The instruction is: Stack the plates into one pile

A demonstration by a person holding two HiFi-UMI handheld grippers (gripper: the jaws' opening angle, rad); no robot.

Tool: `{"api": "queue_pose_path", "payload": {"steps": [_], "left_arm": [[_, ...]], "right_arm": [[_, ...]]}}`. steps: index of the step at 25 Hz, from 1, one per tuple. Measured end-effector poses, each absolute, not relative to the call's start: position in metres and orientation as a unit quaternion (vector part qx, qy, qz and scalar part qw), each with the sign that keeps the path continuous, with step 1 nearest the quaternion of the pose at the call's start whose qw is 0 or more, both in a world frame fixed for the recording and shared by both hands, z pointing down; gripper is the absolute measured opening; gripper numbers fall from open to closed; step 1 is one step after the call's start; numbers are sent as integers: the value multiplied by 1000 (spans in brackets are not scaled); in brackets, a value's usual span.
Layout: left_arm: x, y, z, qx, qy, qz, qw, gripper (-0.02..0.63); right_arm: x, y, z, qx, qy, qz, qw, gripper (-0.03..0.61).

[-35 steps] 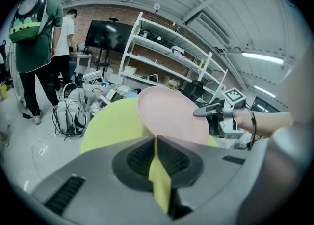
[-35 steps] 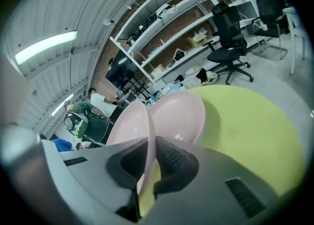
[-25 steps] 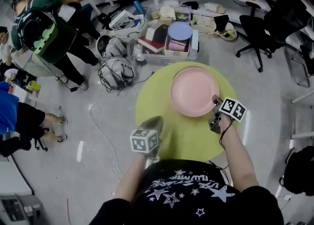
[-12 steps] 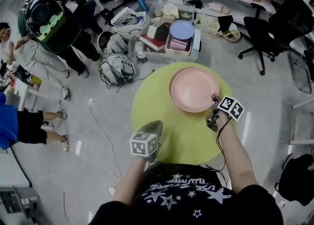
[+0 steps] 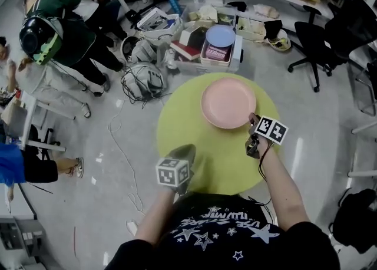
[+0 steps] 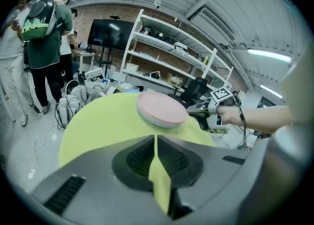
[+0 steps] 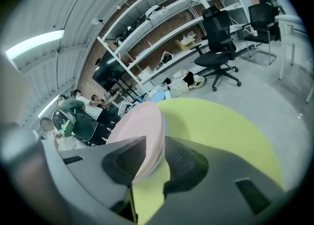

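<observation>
One pile of plates (image 5: 228, 103), pink uppermost, sits far across the yellow table (image 5: 218, 157). The right gripper (image 5: 253, 124) has its jaws just opening, loosely straddling the pile's rim. At the table's near edge the left gripper (image 5: 187, 148) is pinched closed and empty.

The person is wearing a black T-shirt (image 5: 224, 233) with white stars — a black cable (image 5: 260, 168) is trailing from the grey right gripper (image 5: 253, 120).

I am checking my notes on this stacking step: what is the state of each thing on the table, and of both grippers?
Plates: stacked in one pile on the table.
Right gripper: jaws apart, just opening, plate rim between them.
Left gripper: jaws shut, empty.
</observation>
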State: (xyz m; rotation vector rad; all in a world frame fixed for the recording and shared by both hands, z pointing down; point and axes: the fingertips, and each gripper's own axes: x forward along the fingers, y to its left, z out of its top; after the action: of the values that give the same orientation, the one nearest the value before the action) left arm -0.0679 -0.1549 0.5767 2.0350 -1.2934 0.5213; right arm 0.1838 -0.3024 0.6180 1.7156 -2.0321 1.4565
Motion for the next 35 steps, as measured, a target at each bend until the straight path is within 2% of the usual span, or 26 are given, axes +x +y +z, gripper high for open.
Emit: {"api": "queue_pose_path", "payload": {"steps": [4,10,19,30,35], "left_arm": [[-57,-148,575,779,-497,192,330,31],[-43,-132,571,777,-510,175,324,31],[-37,-99,586,753,-534,169,345,31],[-20,-88,589,779,-491,175,348,31],[-34,-63,585,792,-473,172,345,31]], "right_arm": [[185,-292,610,551,-690,465,63,110],[189,-273,594,534,-745,384,109,110],[186,-230,619,502,-780,338,160,110],[190,-194,608,520,-777,318,157,110],[172,-160,604,535,-764,326,151,110]]}}
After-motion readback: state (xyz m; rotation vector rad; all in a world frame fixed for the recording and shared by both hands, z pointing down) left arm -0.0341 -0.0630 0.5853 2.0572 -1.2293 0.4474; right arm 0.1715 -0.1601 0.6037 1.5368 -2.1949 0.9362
